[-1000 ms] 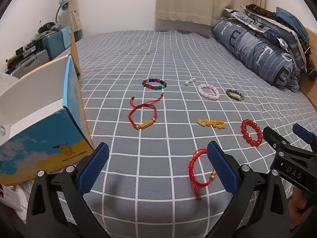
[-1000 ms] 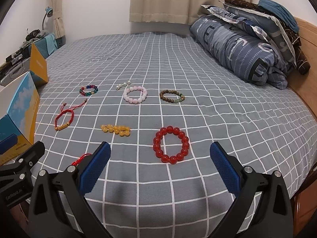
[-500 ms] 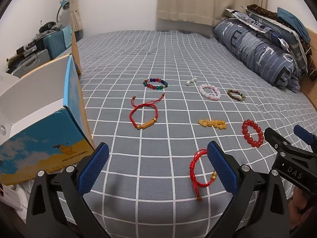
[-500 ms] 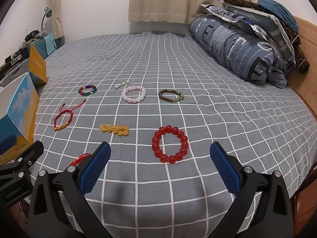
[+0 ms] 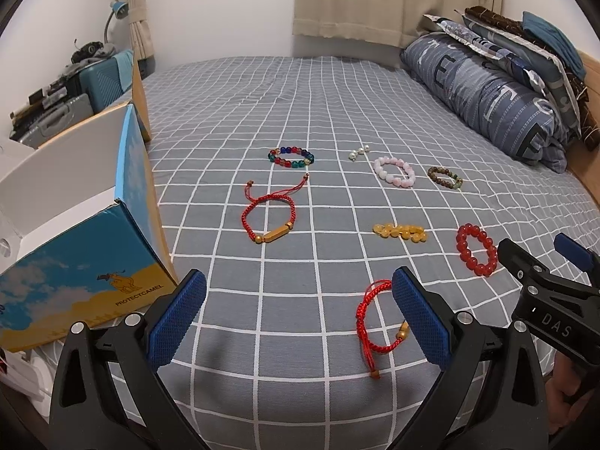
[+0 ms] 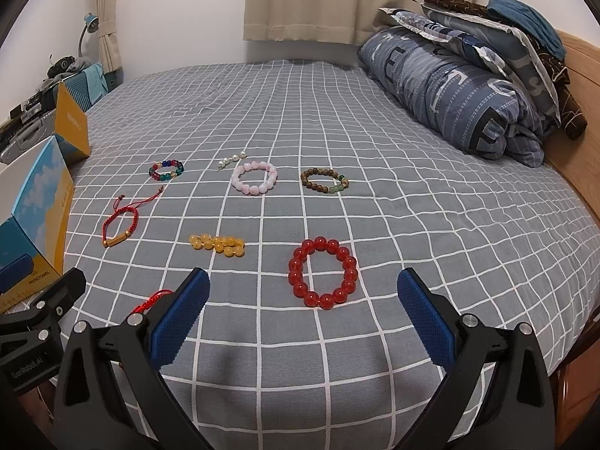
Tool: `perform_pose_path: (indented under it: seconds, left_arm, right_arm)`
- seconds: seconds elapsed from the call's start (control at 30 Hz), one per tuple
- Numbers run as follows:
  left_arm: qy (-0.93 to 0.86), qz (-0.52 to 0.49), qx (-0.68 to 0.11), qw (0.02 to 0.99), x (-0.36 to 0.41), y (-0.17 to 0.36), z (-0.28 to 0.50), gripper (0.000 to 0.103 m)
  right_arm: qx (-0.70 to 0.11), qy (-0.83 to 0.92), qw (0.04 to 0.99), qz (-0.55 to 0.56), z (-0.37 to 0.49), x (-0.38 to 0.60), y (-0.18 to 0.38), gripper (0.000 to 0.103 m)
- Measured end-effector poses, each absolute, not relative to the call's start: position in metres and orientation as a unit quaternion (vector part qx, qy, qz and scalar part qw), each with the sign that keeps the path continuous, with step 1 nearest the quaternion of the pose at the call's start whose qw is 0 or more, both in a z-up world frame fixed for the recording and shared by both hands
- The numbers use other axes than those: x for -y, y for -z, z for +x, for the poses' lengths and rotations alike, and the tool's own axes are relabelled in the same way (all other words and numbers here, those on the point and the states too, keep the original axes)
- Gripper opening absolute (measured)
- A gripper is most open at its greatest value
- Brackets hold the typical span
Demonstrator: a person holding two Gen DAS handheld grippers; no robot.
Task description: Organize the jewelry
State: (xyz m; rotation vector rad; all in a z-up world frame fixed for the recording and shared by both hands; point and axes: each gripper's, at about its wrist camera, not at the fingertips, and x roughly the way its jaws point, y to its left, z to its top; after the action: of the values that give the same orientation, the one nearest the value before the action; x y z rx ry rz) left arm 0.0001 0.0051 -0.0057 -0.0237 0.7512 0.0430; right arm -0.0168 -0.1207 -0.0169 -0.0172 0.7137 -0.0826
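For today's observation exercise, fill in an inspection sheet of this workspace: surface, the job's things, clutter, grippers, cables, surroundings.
Surface: bed under a grey checked sheet, flat.
Job's things: red beads, yellow beads, pink beads, brown beads, mixed beads, pearls, cord bracelet, second cord bracelet at the near edge; all lie apart on the sheet.
Clutter: open box on the left of the bed.
Grippers: left gripper open, empty; right gripper open, empty, red beads ahead.
Cables: nothing seen.
Surroundings: folded quilt, curtain, lamp, cases.
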Motion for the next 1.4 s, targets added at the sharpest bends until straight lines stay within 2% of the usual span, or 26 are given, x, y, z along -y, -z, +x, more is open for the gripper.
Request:
perform_pose_path:
  seconds: [0.83, 1.13, 1.4]
  left_arm:
    - [-0.014, -0.006, -0.37, 0.929, -0.001, 0.005, 0.0, 0.097]
    - [-0.001, -0.005, -0.355, 0.935, 0.003, -0.03, 0.004, 0.097]
    - [-0.016, -0.015, -0.352, 0.936, -0.009, -0.066, 0.051, 0.097]
  right_arm:
    - [-0.348, 0.042, 0.937, -0.01, -0.016, 0.12, 0.017, 0.096]
    - [-0.316, 0.049, 0.947, -0.007, -0.02, 0.127, -0.023, 0.096]
    - [-0.306, 0.058, 0.95, -0.01, 0.011, 0.137, -0.063, 0.096]
